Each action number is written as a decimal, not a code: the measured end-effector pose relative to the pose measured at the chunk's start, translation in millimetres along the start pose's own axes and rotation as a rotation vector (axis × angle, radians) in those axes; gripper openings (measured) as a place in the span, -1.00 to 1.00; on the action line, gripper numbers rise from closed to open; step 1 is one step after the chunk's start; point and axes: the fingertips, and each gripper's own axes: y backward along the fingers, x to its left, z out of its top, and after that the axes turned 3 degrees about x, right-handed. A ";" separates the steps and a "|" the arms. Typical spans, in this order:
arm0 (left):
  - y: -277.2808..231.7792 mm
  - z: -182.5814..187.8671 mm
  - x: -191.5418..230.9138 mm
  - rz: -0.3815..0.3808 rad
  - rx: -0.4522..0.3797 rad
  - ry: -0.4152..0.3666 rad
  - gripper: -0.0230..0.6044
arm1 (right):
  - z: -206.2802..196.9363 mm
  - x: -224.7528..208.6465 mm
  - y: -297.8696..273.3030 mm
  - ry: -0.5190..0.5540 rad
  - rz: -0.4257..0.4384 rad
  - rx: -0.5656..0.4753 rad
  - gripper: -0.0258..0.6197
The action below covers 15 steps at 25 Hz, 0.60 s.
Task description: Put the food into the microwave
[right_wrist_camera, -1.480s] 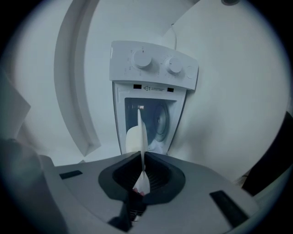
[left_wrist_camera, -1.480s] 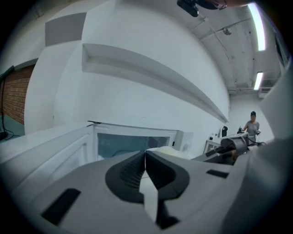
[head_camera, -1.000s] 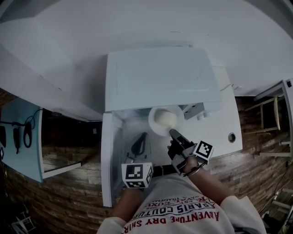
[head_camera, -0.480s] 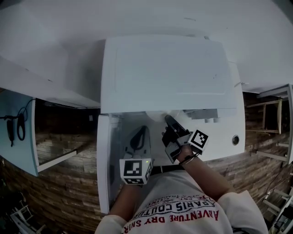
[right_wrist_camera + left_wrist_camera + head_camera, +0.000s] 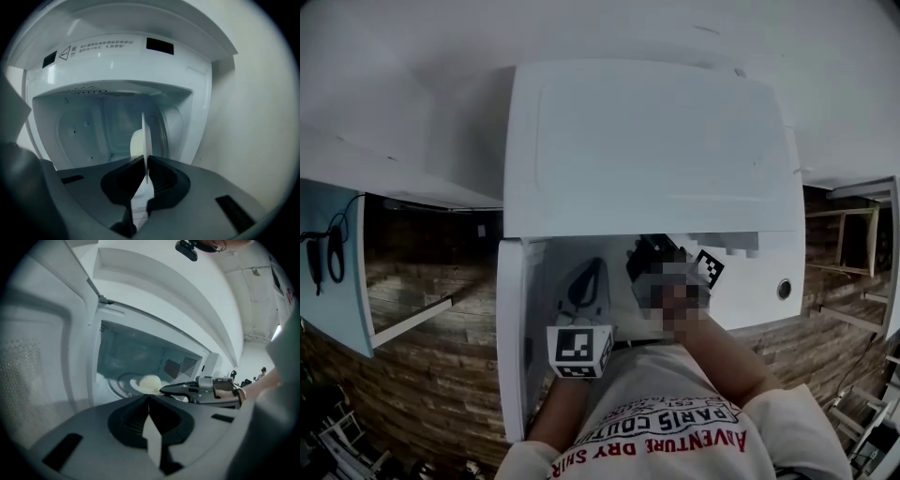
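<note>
The white microwave stands with its door swung open to the left. My right gripper is shut on the rim of a white plate, which shows edge-on between its jaws. A pale round piece of food sits on the plate, inside the cavity. In the left gripper view the food rests over the turntable, with the right gripper reaching in from the right. My left gripper is shut and empty, just outside the opening, beside the door. In the head view the microwave's top hides plate and food.
The microwave's control panel with knobs is right of the opening. A white counter with a round hole lies to the right. A light blue panel stands far left, over a brick-patterned floor.
My right gripper has carried the plate and food forward into the cavity; in the head view they have gone out of sight under the microwave's top. My left gripper has sunk slightly.
</note>
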 end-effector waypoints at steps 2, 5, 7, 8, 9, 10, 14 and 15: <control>-0.3 -2.1 0.0 -0.001 0.005 -0.001 -0.91 | 1.4 -0.2 -3.1 0.018 -0.010 -0.008 -0.83; -0.1 -6.0 0.3 -0.003 0.014 0.003 -0.90 | 0.3 -0.1 -7.0 0.060 -0.033 -0.017 -0.83; -0.7 -7.3 0.3 -0.004 0.017 0.009 -0.91 | -1.8 1.1 -9.6 0.080 -0.055 -0.010 -0.83; -0.9 -7.1 0.8 0.000 0.016 0.012 -0.90 | -2.6 1.5 -10.2 0.091 -0.071 -0.001 -0.83; -0.8 -6.2 1.7 0.006 0.012 0.017 -0.91 | -3.0 1.5 -10.4 0.099 -0.083 0.008 -0.83; -0.8 -5.2 2.5 0.012 0.009 0.021 -0.90 | -3.1 1.5 -10.5 0.104 -0.088 0.015 -0.83; -1.2 -2.0 1.5 0.009 0.006 0.028 -0.91 | -3.6 3.6 -10.6 0.148 -0.086 0.041 -0.83; -0.9 -1.9 1.2 0.008 0.007 0.028 -0.90 | -4.2 3.8 -10.1 0.179 -0.092 0.052 -0.83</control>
